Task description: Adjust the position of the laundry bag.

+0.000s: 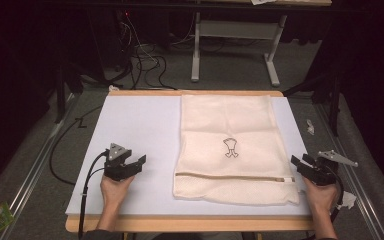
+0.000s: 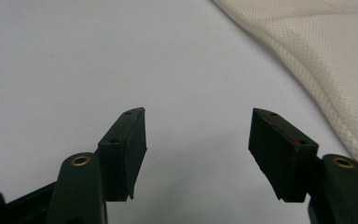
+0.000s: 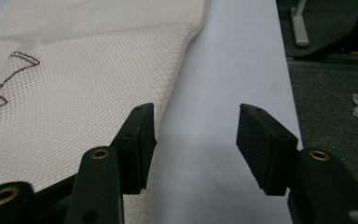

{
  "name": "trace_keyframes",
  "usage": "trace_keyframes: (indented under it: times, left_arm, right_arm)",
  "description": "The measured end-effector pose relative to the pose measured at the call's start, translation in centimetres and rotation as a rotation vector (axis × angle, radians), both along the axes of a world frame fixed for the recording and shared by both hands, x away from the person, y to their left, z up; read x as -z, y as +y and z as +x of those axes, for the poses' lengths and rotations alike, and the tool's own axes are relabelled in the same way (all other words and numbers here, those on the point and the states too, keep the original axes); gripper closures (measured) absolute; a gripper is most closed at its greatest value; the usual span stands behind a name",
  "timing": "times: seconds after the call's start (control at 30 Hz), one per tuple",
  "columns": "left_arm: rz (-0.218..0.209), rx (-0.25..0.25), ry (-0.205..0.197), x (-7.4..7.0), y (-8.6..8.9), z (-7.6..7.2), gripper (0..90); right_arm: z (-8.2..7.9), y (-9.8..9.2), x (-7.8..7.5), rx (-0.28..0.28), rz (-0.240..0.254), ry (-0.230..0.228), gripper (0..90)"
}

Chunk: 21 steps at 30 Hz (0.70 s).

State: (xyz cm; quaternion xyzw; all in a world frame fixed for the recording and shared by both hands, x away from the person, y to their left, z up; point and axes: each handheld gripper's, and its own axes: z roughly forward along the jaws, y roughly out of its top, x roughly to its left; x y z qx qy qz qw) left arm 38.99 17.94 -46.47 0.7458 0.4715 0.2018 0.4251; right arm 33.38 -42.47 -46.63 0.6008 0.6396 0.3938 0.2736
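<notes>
A cream mesh laundry bag (image 1: 232, 147) with a small dark line drawing at its middle and a zip running across near its near edge lies flat on the right half of the white board (image 1: 135, 125) that covers the wooden table. The right gripper (image 1: 300, 165) sits at the bag's near right corner, jaws spread wide with nothing between them, one jaw just over the mesh edge. The left gripper (image 1: 141, 161) rests on bare board, apart from the bag's left edge, jaws wide and empty too.

Dim room, grey carpet floor (image 1: 40, 165), white-legged desk frame (image 1: 235, 47) beyond, tangled black cables (image 1: 145, 62).
</notes>
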Motion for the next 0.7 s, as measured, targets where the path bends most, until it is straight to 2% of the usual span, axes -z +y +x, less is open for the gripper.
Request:
trace_keyframes:
  times: [0.1, 0.3, 0.33, 0.43, 0.7]
  left_arm:
    - [0.020, 0.028, -0.002, -0.3, -1.4, 0.0, 38.2]
    - [0.038, 0.083, 0.024, -0.8, -3.7, 0.2, 39.3]
    - [0.047, 0.101, 0.027, -1.0, -4.5, 0.3, 39.8]
    - [0.042, 0.112, 0.039, -1.0, -5.4, 0.4, 39.8]
    - [0.076, 0.169, 0.051, -1.4, -9.2, 0.9, 39.0]
  right_arm:
    - [0.0, 0.4, -0.2, -0.008, -0.016, 0.006, 47.7]
    - [0.3, 1.2, -0.9, -0.033, -0.025, 0.033, 51.7]
    - [0.4, 1.3, -1.0, -0.041, -0.030, 0.033, 52.4]
    - [0.7, 1.7, -1.2, -0.056, -0.031, 0.049, 53.7]
    - [1.5, 2.3, -1.6, -0.072, -0.052, 0.086, 55.5]
